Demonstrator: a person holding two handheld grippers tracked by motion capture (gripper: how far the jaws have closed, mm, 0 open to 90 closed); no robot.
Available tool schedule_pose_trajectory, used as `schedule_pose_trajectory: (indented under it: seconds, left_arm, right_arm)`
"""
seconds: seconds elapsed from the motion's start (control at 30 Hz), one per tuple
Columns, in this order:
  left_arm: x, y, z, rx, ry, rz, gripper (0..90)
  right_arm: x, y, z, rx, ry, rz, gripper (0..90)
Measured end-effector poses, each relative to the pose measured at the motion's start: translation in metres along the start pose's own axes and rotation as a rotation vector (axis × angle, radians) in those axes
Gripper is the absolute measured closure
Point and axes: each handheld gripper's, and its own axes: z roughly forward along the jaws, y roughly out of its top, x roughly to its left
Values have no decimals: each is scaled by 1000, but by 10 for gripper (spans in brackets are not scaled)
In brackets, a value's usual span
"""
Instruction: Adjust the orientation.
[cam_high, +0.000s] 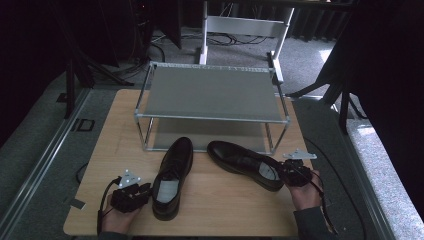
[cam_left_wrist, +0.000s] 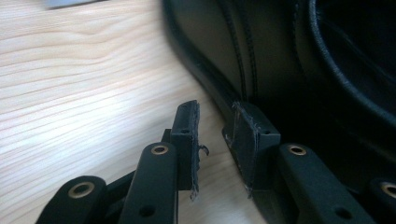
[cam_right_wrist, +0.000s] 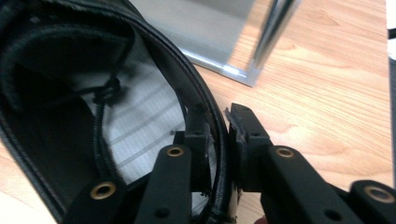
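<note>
Shoes are sitting on the near half of the table (cam_high: 100, 150), in front of the two-tier rack (cam_high: 210, 95), whose shelves are both looking bare. The right gripper (cam_right_wrist: 217, 135) is pinching the heel rim of the right shoe (cam_high: 240, 162), one jaw inside, one outside, so that grab is looking done. The left gripper (cam_left_wrist: 215, 140) is hanging narrowly parted beside the left shoe (cam_high: 172, 175), with one pad (cam_left_wrist: 245, 140) against its side and nothing between the jaws. I'm guessing the next move is lifting the right shoe up onto a shelf, and it's needing a firm pinch so the toe isn't drooping.
</note>
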Motion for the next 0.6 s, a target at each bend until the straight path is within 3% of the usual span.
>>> schedule_pose_trajectory:
  seconds: [0.03,0.1,0.17,0.27,0.3,0.4,0.47,0.5,0.6]
  left_arm:
    - [0,0,0,0,0,0,702]
    - [-8,3,7,23,-48,44,694]
    - [-7,6,9,35,-47,71,663]
    - [-5,8,11,37,-40,71,643]
    - [3,14,16,24,-21,44,642]
    - [13,25,28,20,12,19,643]
    - [13,33,37,21,20,23,643]
    - [12,36,40,26,23,36,701]
    - [11,40,45,25,-1,42,740]
  right_arm:
    - [0,0,0,0,0,0,768]
    - [2,5,-2,-16,24,-7,713]
    - [1,7,-3,-18,65,-13,643]
    - [-1,6,-4,-10,76,-20,645]
    - [-5,5,-3,-7,82,-9,679]
    - [-8,4,-3,-6,98,10,711]
    - [-10,4,-3,-7,107,16,720]
    - [-10,6,-4,2,109,14,744]
    - [-8,7,-4,4,91,9,770]
